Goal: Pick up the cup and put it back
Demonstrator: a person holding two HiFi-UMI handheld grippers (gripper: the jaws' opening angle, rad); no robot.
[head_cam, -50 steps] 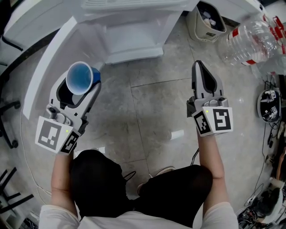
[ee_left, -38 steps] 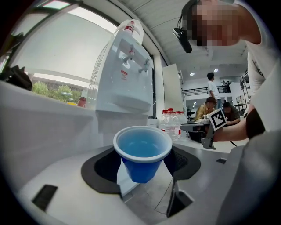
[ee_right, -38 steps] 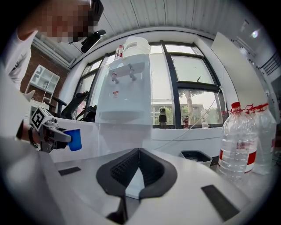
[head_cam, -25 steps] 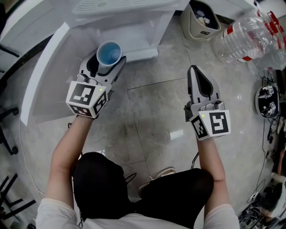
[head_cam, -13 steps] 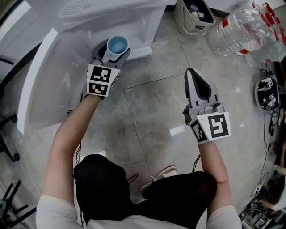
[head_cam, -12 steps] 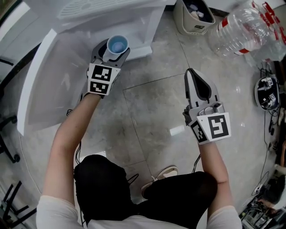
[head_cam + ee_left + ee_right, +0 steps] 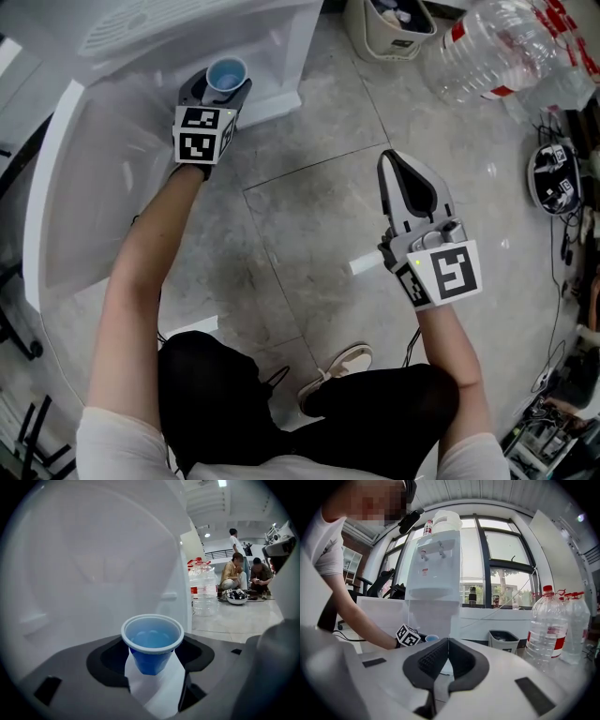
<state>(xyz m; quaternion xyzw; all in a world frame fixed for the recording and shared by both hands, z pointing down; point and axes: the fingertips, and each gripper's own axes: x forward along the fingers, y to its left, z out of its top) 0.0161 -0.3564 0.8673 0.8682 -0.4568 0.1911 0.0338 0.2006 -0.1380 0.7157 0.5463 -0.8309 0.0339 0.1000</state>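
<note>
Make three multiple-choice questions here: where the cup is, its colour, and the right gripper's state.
1. Where is the cup? A in the left gripper; B on the floor; C in a bin.
2. Its colour? A red; B blue; C green.
3. The right gripper is: A shut, empty; B wide open; C shut on a bottle.
Answers: 1 A, the jaws flank it; 2 B, its wall and inside are blue; 3 A, the jaws meet with nothing between.
</note>
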